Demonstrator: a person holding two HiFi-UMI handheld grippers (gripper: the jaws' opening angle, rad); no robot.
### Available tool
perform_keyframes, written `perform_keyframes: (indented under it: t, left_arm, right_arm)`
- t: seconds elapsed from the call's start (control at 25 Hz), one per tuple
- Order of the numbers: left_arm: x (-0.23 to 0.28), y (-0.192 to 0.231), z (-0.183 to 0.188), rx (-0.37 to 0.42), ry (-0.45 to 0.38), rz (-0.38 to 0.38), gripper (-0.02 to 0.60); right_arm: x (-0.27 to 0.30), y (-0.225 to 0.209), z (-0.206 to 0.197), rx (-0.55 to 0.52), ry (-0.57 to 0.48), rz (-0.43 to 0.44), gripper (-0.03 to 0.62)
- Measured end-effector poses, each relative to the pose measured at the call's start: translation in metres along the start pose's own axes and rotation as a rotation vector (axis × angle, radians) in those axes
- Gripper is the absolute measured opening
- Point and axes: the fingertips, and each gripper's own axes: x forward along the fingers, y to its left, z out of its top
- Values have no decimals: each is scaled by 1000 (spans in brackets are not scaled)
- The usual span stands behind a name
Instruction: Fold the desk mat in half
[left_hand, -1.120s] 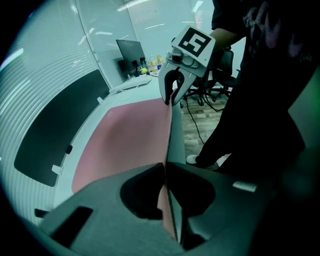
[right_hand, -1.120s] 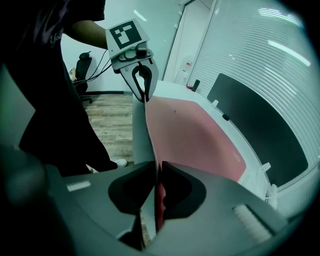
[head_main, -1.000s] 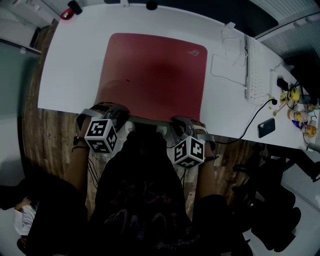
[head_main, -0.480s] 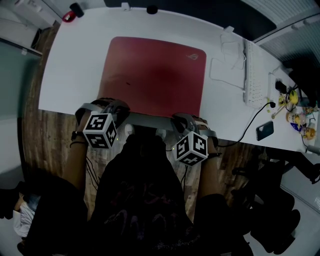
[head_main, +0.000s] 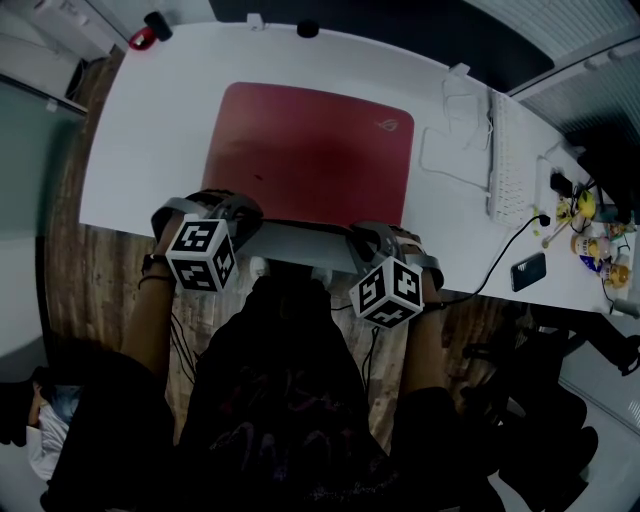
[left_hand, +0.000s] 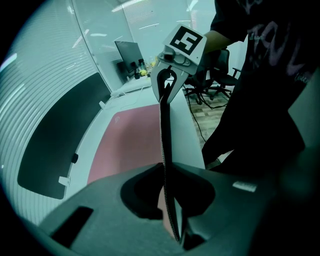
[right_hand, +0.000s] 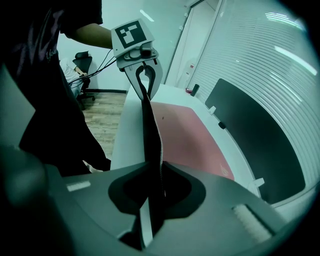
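White desk (head_main: 140, 150) spans the upper frame; left gripper (head_main: 228, 208) and right gripper (head_main: 372, 238) pinch the mat's (head_main: 310, 150) near edge, far edge directly above.

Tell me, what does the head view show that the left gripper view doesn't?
Only the head view: the flat white keyboard and small black phone at the right end of the white desk, and the red rectangular desk mat spread out, seen from above. Only the left gripper view: the mat's thin edge end-on, clamped in the left gripper and running straight to the right gripper, plus ceiling light strips. Both: the mat, the desk and both grippers holding the lifted near edge.
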Motion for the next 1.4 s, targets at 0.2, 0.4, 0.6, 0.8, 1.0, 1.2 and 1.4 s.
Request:
perform_keyframes:
  t: [0.2,0.4,0.6,0.8,1.0,1.2,1.4]
  left_arm:
    - [-1,14,1,11,6,4,23]
    - [-1,31,3,19,13,25,26]
    - [-1,45,3,24,18,34,26]
    - [1,62,2,28,18,41,28]
    - [3,76,1,42,26,34,29]
    - [10,93,0,52,36,35,31]
    - [16,110,-2,53,34,32,33]
  right_arm:
    - [1,-12,2,-14,-2,-4,49]
    - [0,-25,4,-28,-13,-7,57]
    - [3,-40,6,-45,-15,-4,58]
    - [7,-56,8,-73,-10,1,60]
    - [12,-67,10,-85,-7,7,60]
    - [19,-81,8,-99,4,15,60]
    - [27,-97,8,-93,10,19,63]
